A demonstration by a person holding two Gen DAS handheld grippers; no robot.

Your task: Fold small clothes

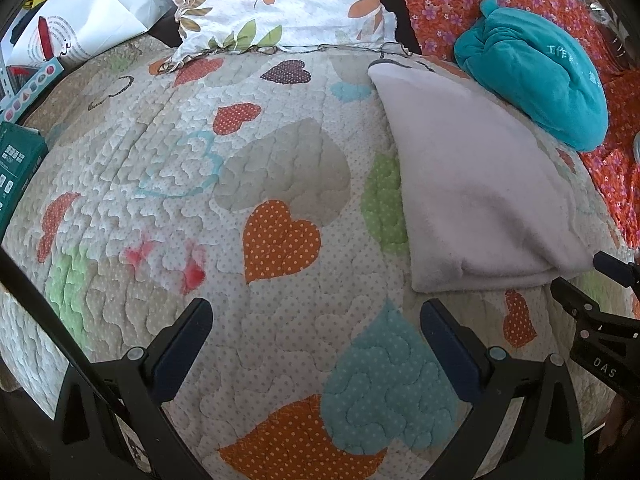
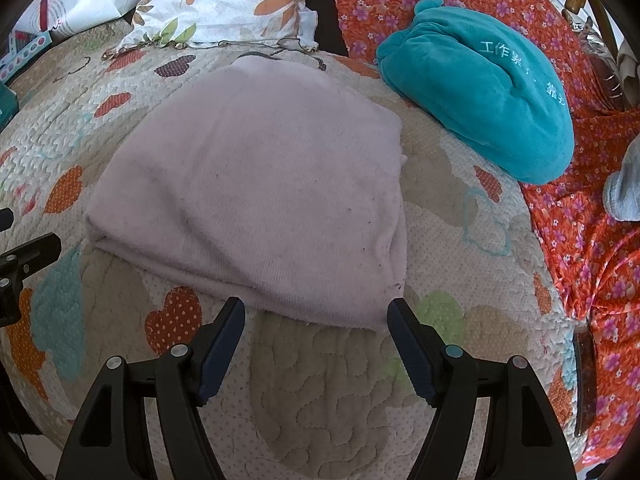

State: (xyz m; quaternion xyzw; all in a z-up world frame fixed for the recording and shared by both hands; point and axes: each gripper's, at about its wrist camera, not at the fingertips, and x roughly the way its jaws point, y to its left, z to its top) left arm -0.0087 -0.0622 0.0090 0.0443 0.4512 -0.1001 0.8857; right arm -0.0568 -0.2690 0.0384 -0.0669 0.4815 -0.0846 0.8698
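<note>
A pale lilac knit garment (image 2: 256, 192) lies folded flat on the heart-patterned quilt (image 2: 328, 392); in the left wrist view the same lilac garment (image 1: 472, 184) sits to the right. My right gripper (image 2: 316, 324) hovers open just in front of its near edge, with nothing between the fingers. Open as well, my left gripper (image 1: 316, 328) hangs over bare quilt (image 1: 280, 160) to the left of the garment. Each gripper's tips show at the other view's side edge.
A teal plush cushion (image 2: 480, 92) rests behind the garment on an orange floral sheet (image 2: 600, 240). A floral pillow (image 1: 280, 0) lies at the back. Boxes and a white bag (image 1: 80, 20) crowd the far left. A grey cloth (image 2: 624, 192) shows at the right edge.
</note>
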